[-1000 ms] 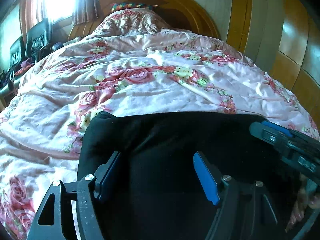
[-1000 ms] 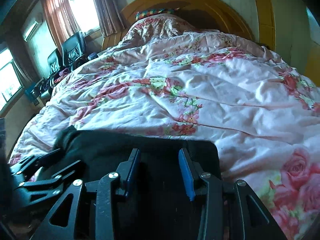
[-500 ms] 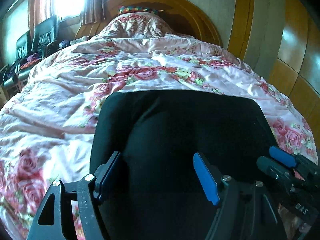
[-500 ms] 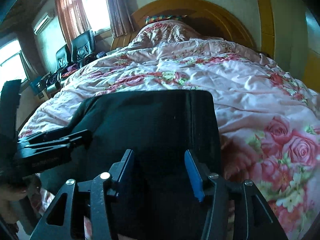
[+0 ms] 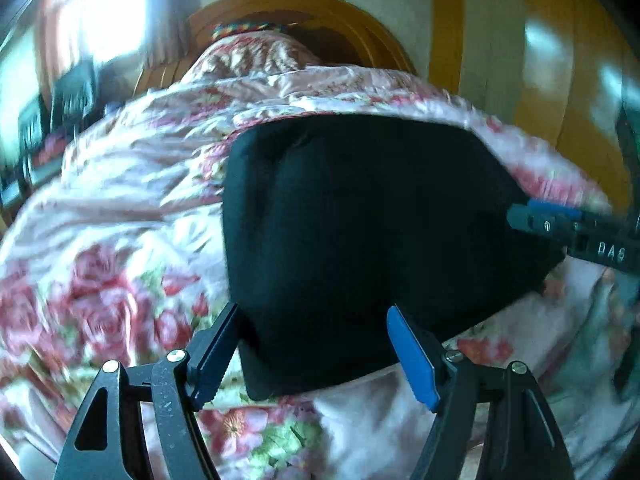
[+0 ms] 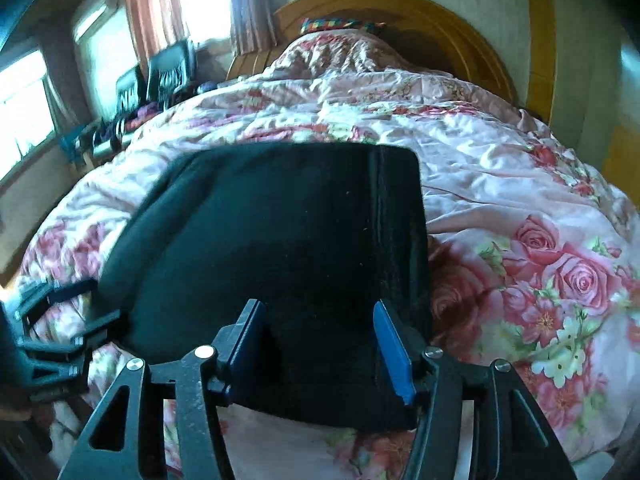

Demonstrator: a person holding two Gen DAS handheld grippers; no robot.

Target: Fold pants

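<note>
Both cameras sit low and close over the near edge of the black pants [image 5: 360, 220], tilted down, facing the wooden headboard [image 6: 420, 20]. The left view looks from the pants' left side, the right view from their right [image 6: 280, 248]. They share pants, bedspread [image 5: 120, 200], headboard.

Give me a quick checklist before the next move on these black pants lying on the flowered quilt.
1. Black pants folded into a compact block on the flowered quilt: ok.
2. Left gripper let go, jaws wide: ok.
3. Right gripper let go; its jaws have just been opening, near hem between them, pads look apart from it: ok.
4. Fold edges lined up: right edge straight, left corner rounded and bulging: not ok.
5. Layers underneath flat: cannot tell.
</note>
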